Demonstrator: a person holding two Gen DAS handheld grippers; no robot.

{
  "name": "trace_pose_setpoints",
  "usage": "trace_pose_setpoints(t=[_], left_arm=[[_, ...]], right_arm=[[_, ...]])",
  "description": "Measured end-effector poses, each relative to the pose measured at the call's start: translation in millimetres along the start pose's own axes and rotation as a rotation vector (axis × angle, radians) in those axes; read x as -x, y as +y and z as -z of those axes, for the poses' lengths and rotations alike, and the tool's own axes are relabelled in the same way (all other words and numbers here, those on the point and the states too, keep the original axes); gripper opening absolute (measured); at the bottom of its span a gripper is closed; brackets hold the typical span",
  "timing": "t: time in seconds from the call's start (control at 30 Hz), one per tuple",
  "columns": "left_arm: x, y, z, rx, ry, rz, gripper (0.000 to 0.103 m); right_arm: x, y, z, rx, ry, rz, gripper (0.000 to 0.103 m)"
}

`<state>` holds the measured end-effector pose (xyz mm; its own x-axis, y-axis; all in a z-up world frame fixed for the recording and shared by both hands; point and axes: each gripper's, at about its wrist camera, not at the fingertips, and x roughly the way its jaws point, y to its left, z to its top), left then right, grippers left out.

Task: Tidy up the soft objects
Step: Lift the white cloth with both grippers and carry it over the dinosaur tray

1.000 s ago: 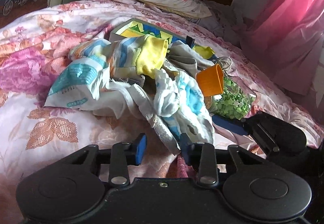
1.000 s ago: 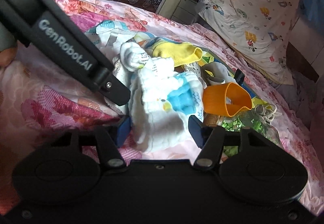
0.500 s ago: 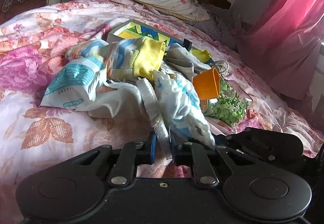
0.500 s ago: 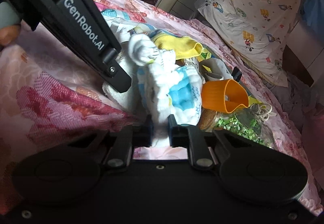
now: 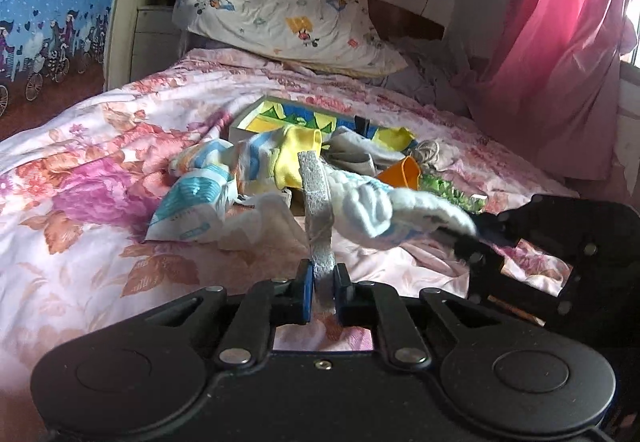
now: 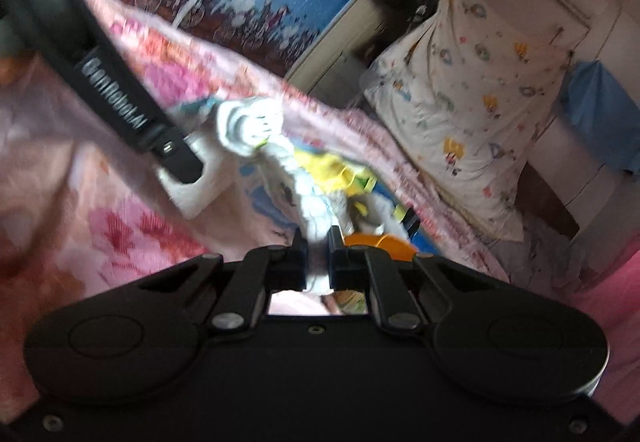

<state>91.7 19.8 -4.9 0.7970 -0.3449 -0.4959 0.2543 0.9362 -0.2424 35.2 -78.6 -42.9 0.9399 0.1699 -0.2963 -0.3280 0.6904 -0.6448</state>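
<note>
From your left wrist, your left gripper (image 5: pixel 320 280) has just been closing and now pinches the grey-white band of the white cloth (image 5: pixel 376 210), which stretches rightward, lifted off the floral bedspread (image 5: pixel 80 170), to your right gripper (image 5: pixel 476 230). The clothes heap (image 5: pixel 248 166) lies behind (an orange cup (image 5: pixel 402 172) beside it). From your right wrist, blurred, your right gripper (image 6: pixel 318 258) is clamped on the same white cloth (image 6: pixel 316 210), jaws nearly together.

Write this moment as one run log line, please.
left tool: shut on white cloth | right tool: shut on same cloth | cloth: off bedspread
</note>
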Motion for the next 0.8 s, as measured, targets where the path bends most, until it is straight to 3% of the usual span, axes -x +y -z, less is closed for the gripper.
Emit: trace_pose_setpoints(t=[0.37, 0.6, 0.8], left_arm=[[25, 1, 0, 0.024, -0.033, -0.017, 0.01], [14, -7, -28, -0.046, -0.057, -0.014, 0.01], [-13, -10, -66, -0.067, -0.076, -0.007, 0.01]], right_arm=[[18, -36, 3, -0.122, -0.07, 0.051, 0.004], [6, -53, 0, -0.196, -0.096, 0.072, 0.004], [-30, -74, -6, -0.228, -0.1, 0.085, 0.004]])
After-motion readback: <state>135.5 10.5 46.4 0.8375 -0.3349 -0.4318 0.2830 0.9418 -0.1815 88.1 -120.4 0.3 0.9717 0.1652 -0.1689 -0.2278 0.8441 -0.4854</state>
